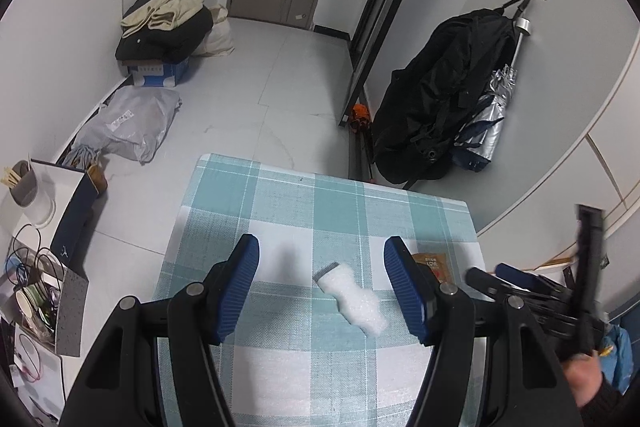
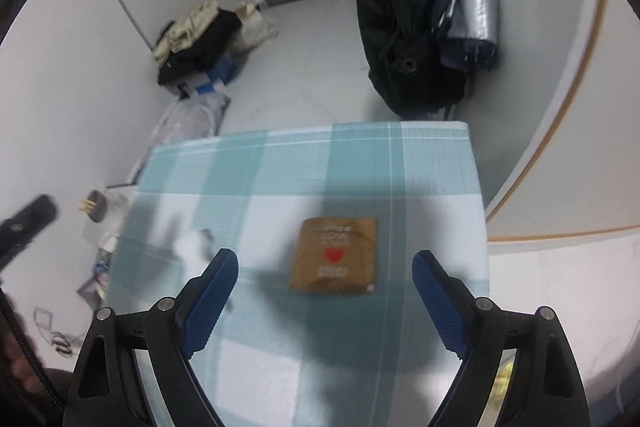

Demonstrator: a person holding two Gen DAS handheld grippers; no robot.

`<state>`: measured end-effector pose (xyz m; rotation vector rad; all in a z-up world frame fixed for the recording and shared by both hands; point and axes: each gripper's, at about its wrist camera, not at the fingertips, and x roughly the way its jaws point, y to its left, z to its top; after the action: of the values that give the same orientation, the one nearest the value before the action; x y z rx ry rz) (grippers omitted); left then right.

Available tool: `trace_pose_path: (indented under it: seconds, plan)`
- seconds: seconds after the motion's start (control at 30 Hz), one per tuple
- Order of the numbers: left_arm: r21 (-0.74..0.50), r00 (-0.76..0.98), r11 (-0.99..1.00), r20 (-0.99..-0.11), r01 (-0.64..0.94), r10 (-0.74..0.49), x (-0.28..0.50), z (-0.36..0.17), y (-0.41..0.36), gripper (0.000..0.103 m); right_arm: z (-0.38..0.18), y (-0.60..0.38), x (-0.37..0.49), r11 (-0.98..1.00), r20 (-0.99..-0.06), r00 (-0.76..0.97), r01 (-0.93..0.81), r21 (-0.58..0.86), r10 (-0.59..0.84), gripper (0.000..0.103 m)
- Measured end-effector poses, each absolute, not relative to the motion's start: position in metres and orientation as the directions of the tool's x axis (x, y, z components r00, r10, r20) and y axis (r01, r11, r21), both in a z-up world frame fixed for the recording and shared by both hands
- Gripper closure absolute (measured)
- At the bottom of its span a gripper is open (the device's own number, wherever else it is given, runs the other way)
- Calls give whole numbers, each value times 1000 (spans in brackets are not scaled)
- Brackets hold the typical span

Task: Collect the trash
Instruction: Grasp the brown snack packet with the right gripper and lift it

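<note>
A white crumpled wrapper (image 1: 352, 297) lies on the teal checked tablecloth (image 1: 328, 211), between the fingers of my left gripper (image 1: 322, 267), which is open and above it. A brown paper packet with a red heart (image 2: 336, 255) lies flat on the cloth, ahead of my right gripper (image 2: 326, 267), which is open and empty. The packet's corner shows in the left wrist view (image 1: 432, 261), partly hidden behind the right finger. The white wrapper shows blurred in the right wrist view (image 2: 192, 247). The right gripper shows at the right edge of the left wrist view (image 1: 532, 287).
A black bag (image 1: 432, 99) and a silver folded umbrella (image 1: 488, 123) hang on the wall beyond the table. A pile of clothes on a blue box (image 1: 164, 39) and a grey plastic bag (image 1: 128, 123) lie on the floor at left. A cluttered side shelf (image 1: 36, 267) stands left of the table.
</note>
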<state>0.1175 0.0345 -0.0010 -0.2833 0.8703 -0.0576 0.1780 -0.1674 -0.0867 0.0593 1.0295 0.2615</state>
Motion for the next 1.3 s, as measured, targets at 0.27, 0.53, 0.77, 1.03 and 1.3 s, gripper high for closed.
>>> trace_pose_path:
  seconds: [0.27, 0.53, 0.77, 1.03, 1.3]
  plan:
    - [-312, 614, 944, -768, -110, -182, 128, -8, 49, 42, -126, -153, 210, 973, -904, 385, -204, 112, 185, 14]
    - [-330, 594, 935, -781, -128, -194, 133, -12, 55, 42, -139, -141, 218, 973, -922, 375, -232, 4, 93, 14]
    - [-323, 587, 936, -788, -139, -185, 134, -14, 57, 42, -143, -127, 214, 956, -926, 375, -283, -84, 30, 18]
    - [-297, 605, 946, -780, -133, -160, 130, -11, 56, 42, -141, -132, 206, 962, -918, 395, -261, -76, 35, 42]
    - [-295, 634, 947, -759, -126, -152, 126, -6, 59, 42, -136, -138, 204, 967, -915, 399, -251, -46, 60, 57]
